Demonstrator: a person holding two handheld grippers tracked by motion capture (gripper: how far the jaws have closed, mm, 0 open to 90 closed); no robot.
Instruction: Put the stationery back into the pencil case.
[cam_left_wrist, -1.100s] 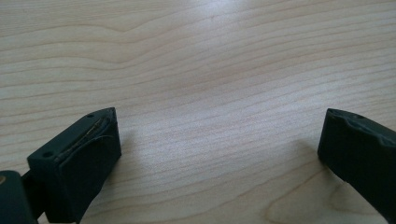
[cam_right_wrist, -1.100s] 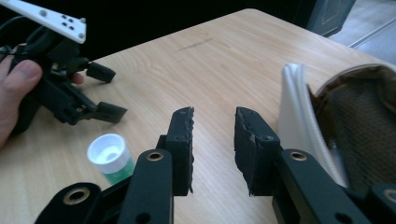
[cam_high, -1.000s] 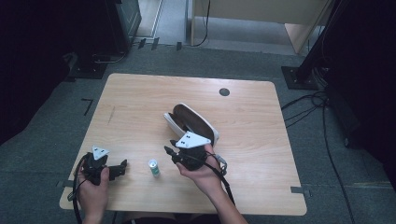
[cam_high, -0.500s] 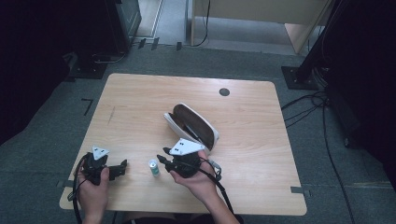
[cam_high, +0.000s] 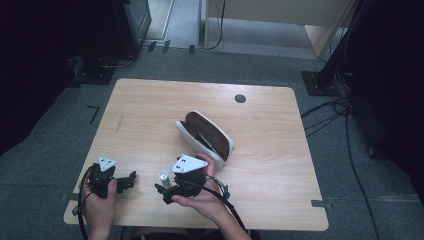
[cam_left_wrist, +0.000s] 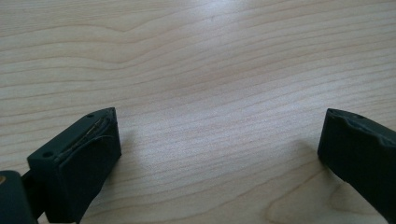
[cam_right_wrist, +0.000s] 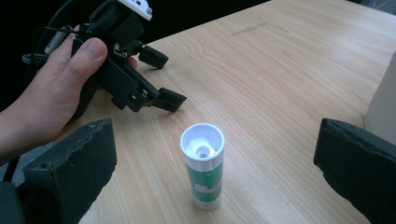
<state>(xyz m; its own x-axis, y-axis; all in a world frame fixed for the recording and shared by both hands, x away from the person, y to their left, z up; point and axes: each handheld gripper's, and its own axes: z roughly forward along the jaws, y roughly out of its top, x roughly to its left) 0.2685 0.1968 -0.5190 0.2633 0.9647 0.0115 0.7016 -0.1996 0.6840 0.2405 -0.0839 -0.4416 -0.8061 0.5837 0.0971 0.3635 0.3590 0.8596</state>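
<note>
A small green-and-white tube (cam_right_wrist: 202, 170) stands upright on its own on the wooden bench (cam_high: 150, 115), near the front edge, its white cap facing up. The right tool (cam_high: 167, 192) sits low just beside it; in the right gripper view the tube stands between the two black jaws, which have just been opening and now stand wide apart, with clear gaps on both sides and nothing gripped. The left tool (cam_high: 131, 179) rests near the bench's front left corner, held in the person's left hand (cam_high: 100, 207), well apart from the tube; the left gripper view looks along its jaws, spread wide over bare wood with nothing between them. Behind the right tool, toward the middle of the bench, lies an open white glasses case (cam_high: 205, 137) with a dark lining and something dark inside; its pale side shows at the right edge of the right gripper view. A small dark round disc (cam_high: 240, 98) sits near the far edge. Nothing lies between the tube and the right tool's jaws.
</note>
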